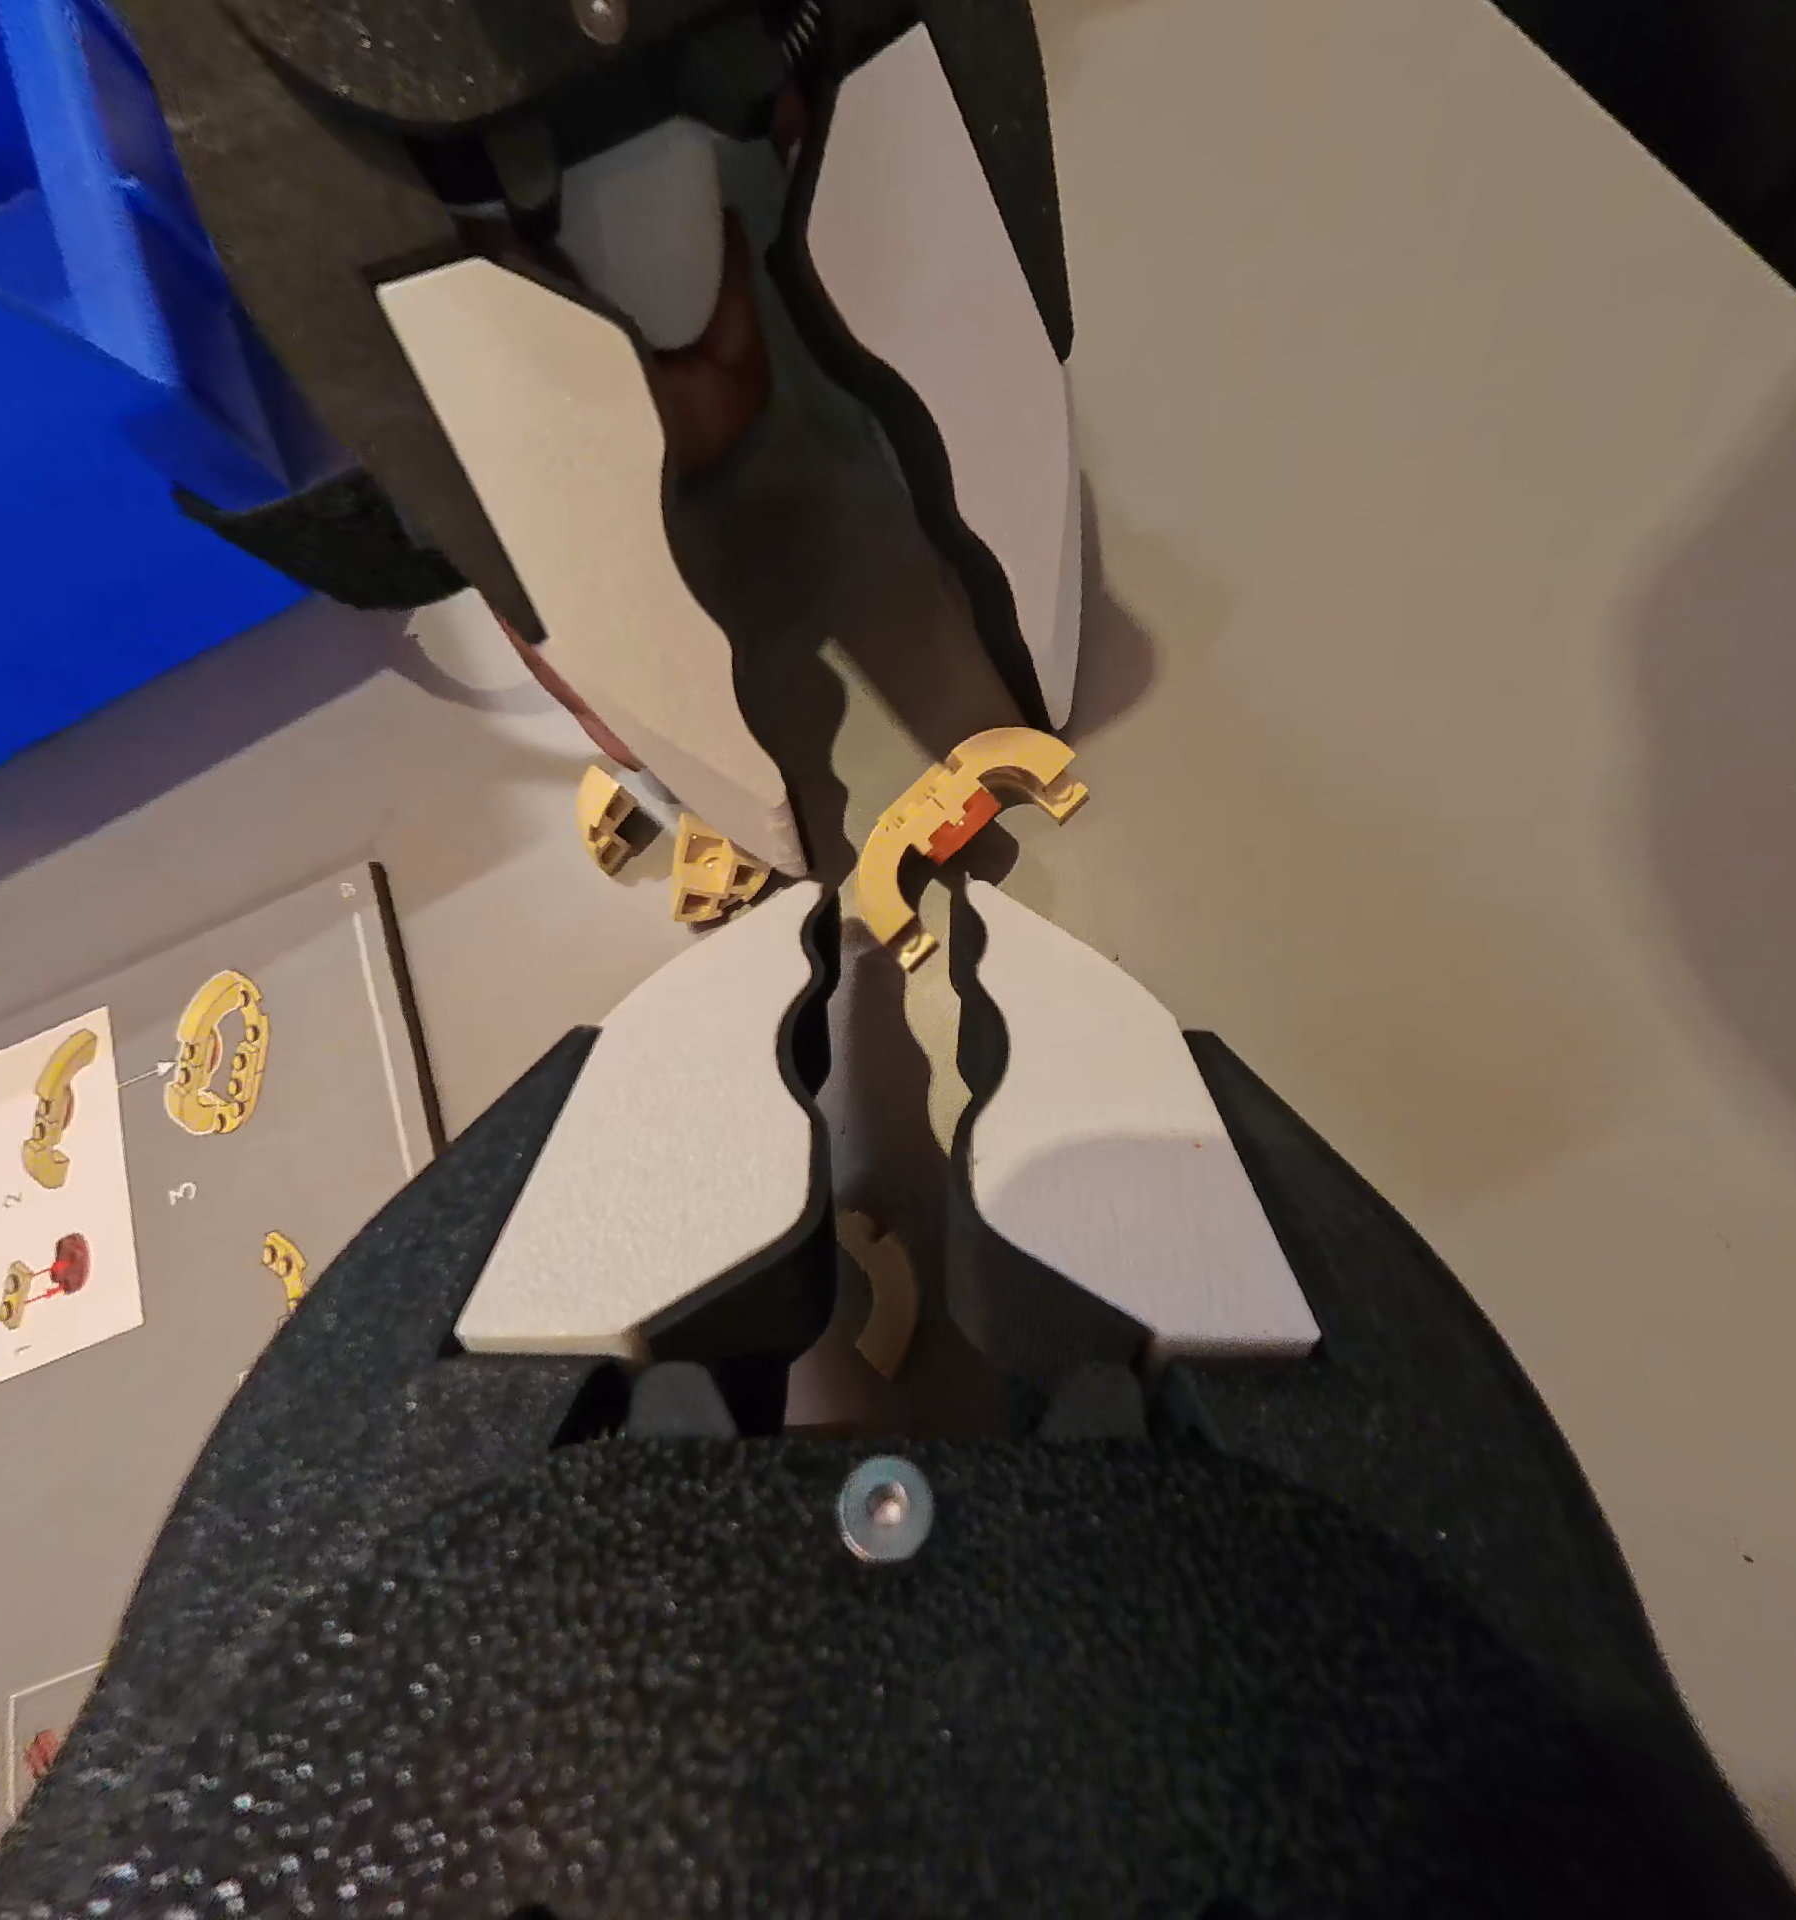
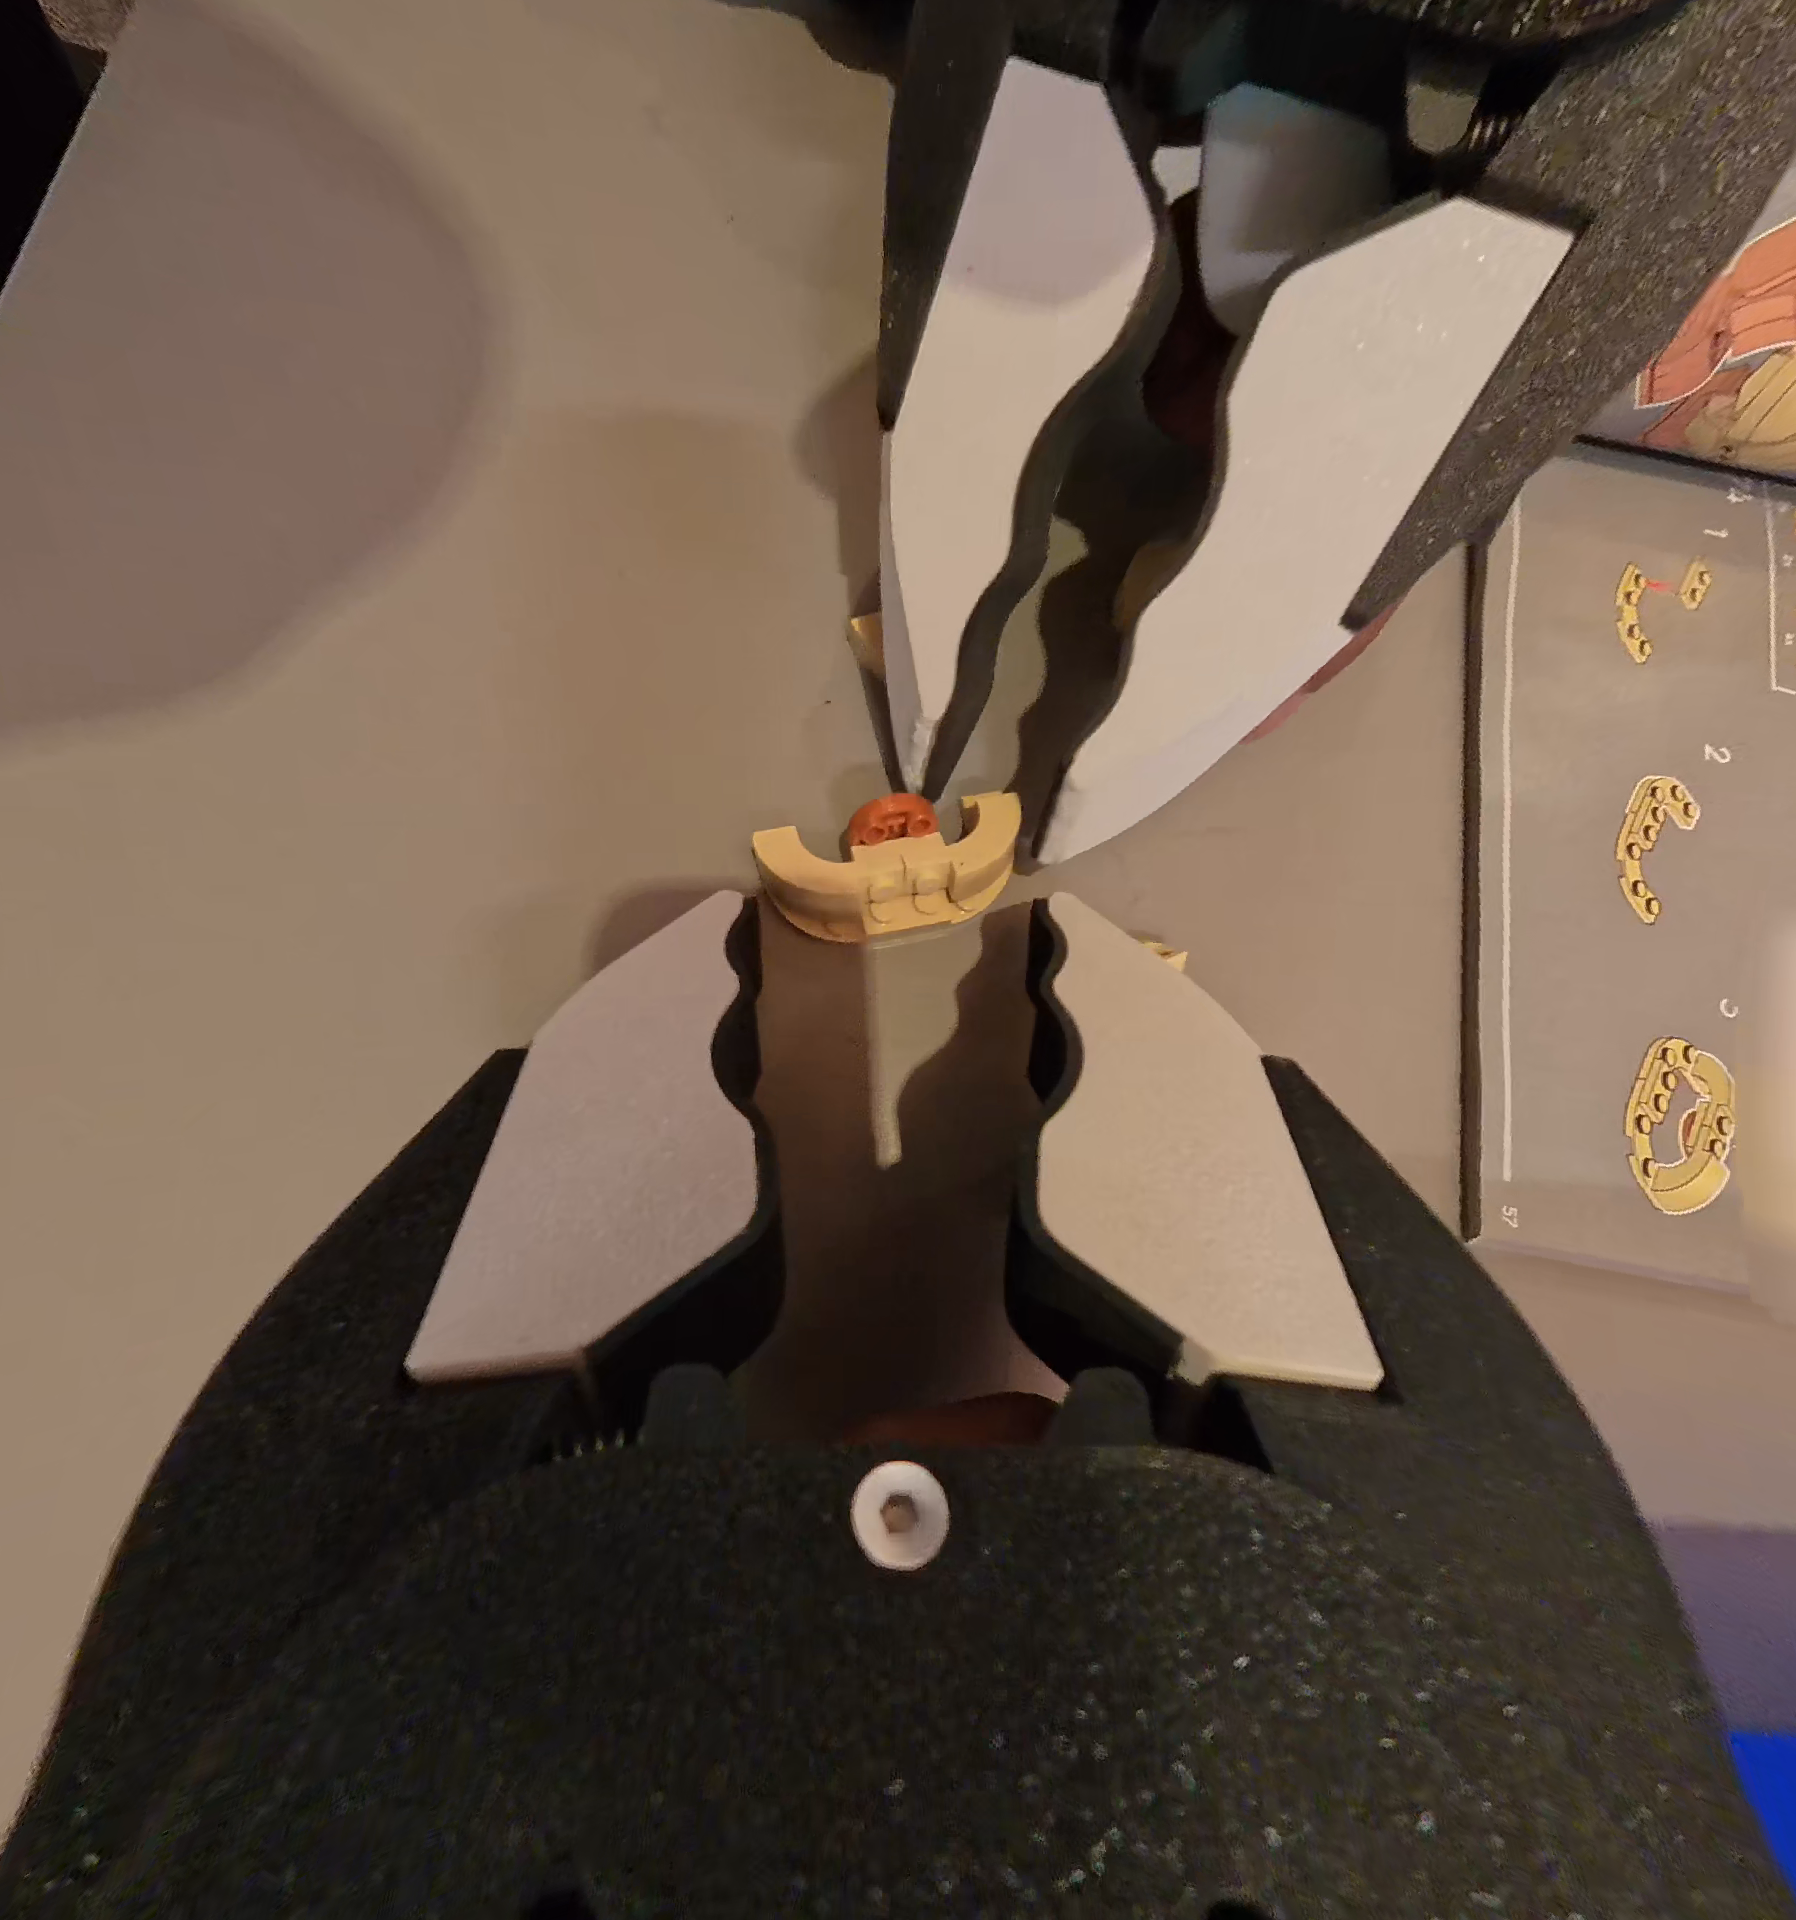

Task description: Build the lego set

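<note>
Tan arch assembly (image 2: pixel 886 871) was flanked by two grippers on the worktop (image 2: pixel 354 727).
Left gripper (image 1: pixel 899 914) and right gripper (image 2: pixel 889 920) were both held open, nothing gripped.

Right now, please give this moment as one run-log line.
left fingers: narrow gap, at tan arc, grip unclear | right fingers: open, facing arc | two tan bricks and booklet nearby

Grainy matt black plastic on left gripper (image 1: pixel 889 914) and right gripper (image 2: pixel 889 914) bodies — fingers (image 1: pixel 696 1132) faced in smooth matt white. Bright metal screw (image 1: pixel 883 1507) in one body, white plastic washer (image 2: pixel 899 1527) in the other. Tan arch (image 2: pixel 878 873) and orange stud (image 2: pixel 889 821) — smooth, slightly glossy plastic. Matt, smooth table (image 1: pixel 1393 623). Glossy blue plastic bin (image 1: pixel 52 416). Printed paper booklet (image 2: pixel 1642 883).
</note>
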`<state>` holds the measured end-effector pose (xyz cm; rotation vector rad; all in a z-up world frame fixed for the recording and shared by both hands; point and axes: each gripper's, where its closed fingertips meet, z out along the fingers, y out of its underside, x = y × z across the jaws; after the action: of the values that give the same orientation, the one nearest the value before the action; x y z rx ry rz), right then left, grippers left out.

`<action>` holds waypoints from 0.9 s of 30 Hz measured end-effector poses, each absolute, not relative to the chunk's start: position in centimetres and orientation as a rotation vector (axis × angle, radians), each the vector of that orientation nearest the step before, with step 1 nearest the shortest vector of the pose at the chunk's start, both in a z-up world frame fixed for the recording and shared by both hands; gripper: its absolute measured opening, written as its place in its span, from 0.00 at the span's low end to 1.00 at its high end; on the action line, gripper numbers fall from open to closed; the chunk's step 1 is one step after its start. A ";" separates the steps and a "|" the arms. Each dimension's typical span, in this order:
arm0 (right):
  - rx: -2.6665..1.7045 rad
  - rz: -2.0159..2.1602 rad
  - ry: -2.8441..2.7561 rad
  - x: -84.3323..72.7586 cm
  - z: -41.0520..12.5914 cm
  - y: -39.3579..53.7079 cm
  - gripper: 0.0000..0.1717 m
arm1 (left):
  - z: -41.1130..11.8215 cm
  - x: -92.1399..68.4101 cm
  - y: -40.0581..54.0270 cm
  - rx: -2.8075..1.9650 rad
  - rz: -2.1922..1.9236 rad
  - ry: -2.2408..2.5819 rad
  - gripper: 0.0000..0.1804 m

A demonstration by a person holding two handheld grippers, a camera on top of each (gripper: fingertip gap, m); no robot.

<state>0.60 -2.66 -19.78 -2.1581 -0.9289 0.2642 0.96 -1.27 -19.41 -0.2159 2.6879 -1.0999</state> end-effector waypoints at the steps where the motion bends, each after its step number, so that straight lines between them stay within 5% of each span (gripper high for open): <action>1: -2.164 0.274 -0.929 0.6 -19.8 -2.7 0.29 | -19.5 1.0 -1.3 -0.211 -1.091 2.691 0.11; 27: -2.195 0.382 -0.983 -0.2 -20.2 -2.1 0.28 | -19.7 0.3 0.1 -0.235 -1.026 2.694 0.09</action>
<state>-0.21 -2.14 -20.16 -2.1952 -0.9829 0.3822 0.34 0.06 -19.70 -0.2351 2.6941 -1.0255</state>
